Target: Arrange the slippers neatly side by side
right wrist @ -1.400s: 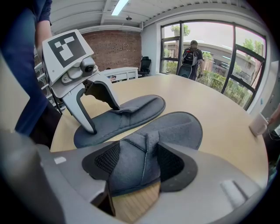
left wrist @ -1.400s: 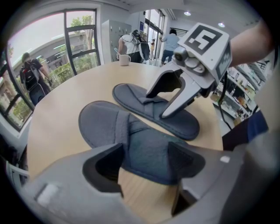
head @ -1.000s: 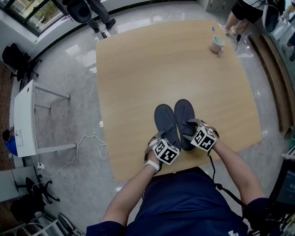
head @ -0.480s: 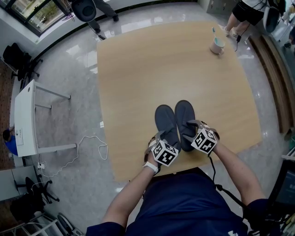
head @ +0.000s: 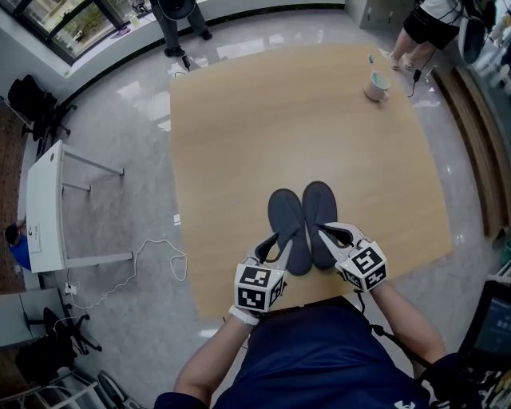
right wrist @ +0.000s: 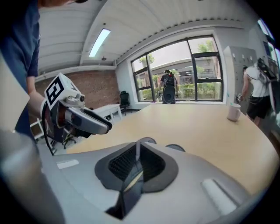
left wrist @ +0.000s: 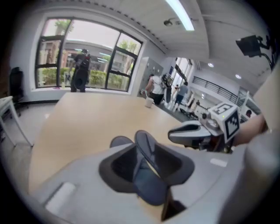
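A big wooden table [head: 263, 120] fills the middle of the room. A mug [head: 376, 84] with a toothbrush [head: 370, 59] in it stands near its far right corner. On the shiny floor [head: 120, 144] to the left are a white desk [head: 44, 208] and a thin white cable [head: 136, 250]. A person [head: 177, 16] in dark clothes stands past the table's far edge, near the windows [head: 64, 24].

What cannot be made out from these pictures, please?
Head view: the heels of the left slipper and right slipper are covered by the left gripper and right gripper, whose jaws have just been closing, each on its slipper.
Head view: looking steeply down, whether the heels are off the table.
Head view: the cup is too small to show its contents.
Gripper views: each gripper's body hides most of its slipper.
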Action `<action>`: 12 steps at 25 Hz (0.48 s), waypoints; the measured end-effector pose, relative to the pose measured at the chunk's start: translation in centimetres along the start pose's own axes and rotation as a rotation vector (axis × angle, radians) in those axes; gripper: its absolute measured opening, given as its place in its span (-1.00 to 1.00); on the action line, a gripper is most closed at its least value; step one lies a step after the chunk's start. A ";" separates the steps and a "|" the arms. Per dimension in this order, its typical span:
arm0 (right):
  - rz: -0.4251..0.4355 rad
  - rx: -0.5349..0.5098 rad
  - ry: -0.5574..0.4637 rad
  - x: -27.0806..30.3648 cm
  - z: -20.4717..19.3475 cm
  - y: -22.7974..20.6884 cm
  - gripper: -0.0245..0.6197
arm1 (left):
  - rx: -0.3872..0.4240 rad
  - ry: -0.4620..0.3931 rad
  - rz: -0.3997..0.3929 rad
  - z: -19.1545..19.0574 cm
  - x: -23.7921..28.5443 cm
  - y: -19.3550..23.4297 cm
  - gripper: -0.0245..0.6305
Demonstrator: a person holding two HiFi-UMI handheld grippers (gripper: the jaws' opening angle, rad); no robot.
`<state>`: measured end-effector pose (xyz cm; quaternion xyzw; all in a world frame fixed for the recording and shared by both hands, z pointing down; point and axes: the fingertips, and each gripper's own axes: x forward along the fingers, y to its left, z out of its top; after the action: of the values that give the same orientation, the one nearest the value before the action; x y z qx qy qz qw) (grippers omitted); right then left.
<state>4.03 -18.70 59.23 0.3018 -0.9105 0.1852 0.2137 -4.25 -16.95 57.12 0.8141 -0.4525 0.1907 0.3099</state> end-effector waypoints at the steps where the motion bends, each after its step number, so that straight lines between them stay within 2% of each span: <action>1: -0.003 0.047 -0.027 -0.3 0.5 0.3 -0.89 | -0.001 -0.063 0.027 1.3 -0.9 0.3 -0.77; 2: 0.002 0.086 -0.051 -0.6 1.2 0.8 -0.89 | 0.011 -0.115 0.037 2.4 -1.7 0.2 -0.91; 4: 0.010 0.124 -0.099 -1.2 2.6 1.6 -0.89 | 0.055 -0.169 0.017 3.7 -2.8 -0.6 -0.91; 5: 0.007 0.133 -0.125 -1.6 3.3 1.8 -0.89 | 0.059 -0.176 -0.003 4.1 -3.0 -1.2 -0.92; 9: -0.014 0.199 -0.219 -3.1 6.0 1.6 -0.89 | -0.025 -0.191 -0.055 5.0 -2.9 -2.5 -0.91; 12: -0.029 0.222 -0.260 -3.6 7.7 1.4 -0.89 | 0.016 -0.222 -0.063 6.4 -3.2 -3.5 -0.91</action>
<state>3.61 -19.60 50.65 0.3581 -0.9000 0.2406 0.0620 -2.72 -17.89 49.39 0.8467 -0.4565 0.0930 0.2571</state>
